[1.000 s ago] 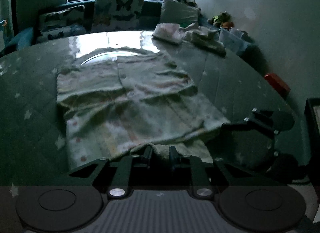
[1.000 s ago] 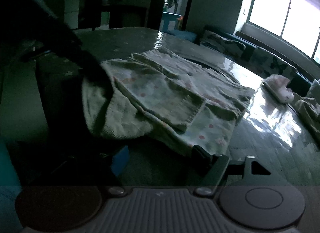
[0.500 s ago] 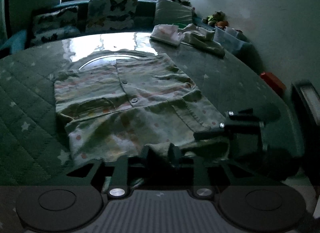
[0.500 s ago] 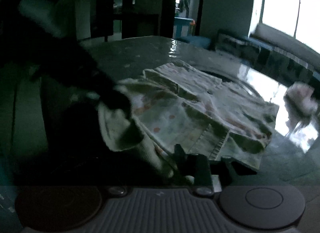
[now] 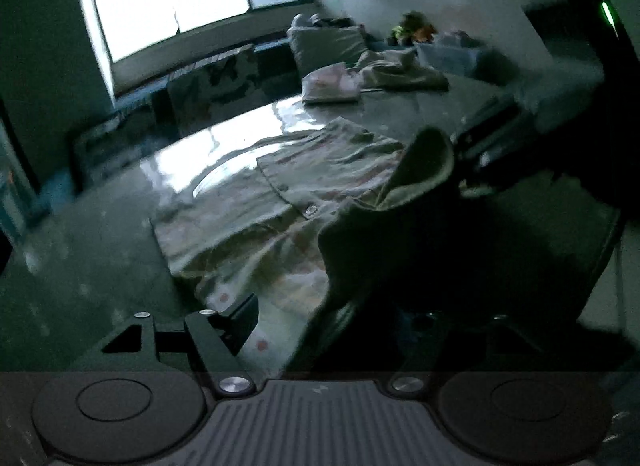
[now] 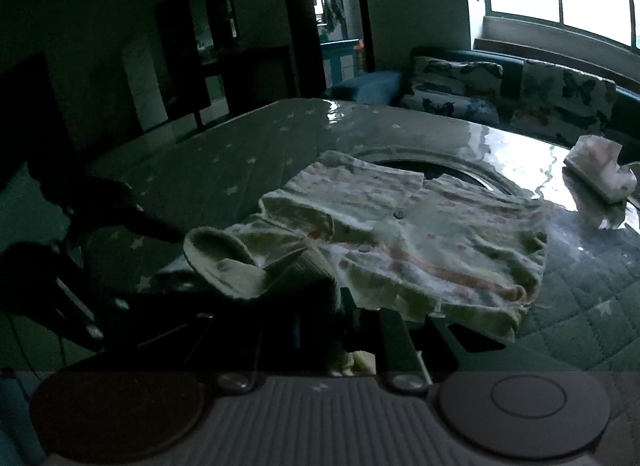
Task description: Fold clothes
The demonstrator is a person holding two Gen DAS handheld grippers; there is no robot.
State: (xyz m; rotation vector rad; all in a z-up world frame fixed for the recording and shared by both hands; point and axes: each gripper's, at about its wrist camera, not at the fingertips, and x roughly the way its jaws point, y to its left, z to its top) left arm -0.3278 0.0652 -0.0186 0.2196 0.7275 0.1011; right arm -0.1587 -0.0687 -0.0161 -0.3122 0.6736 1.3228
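Note:
A pale dotted cardigan (image 5: 304, 193) with buttons lies spread on the dark star-quilted table cover (image 5: 100, 250). My left gripper (image 5: 340, 310) hangs over its near edge. Its jaws are opening, and cloth lies loose under them with neither pad touching it. My right gripper (image 6: 352, 318) is closing, with a fold of the cardigan (image 6: 420, 234) pinched between its pads. In the left wrist view the right gripper (image 5: 468, 153) holds a sleeve flap (image 5: 428, 161) raised above the garment's right side. At the left of the right wrist view, the dark shape is my left gripper (image 6: 152, 225).
A small folded pile (image 5: 332, 83) and a loose crumpled garment (image 5: 400, 73) sit at the table's far end. A round glass disc (image 6: 432, 161) lies under the cardigan's far edge. A sofa with butterfly cushions (image 6: 560, 93) runs under the window, past the table.
My left gripper let go of the near hem and its jaws spread. My right gripper closed on the cardigan's edge and lifted it up over the garment. Both views have tilted.

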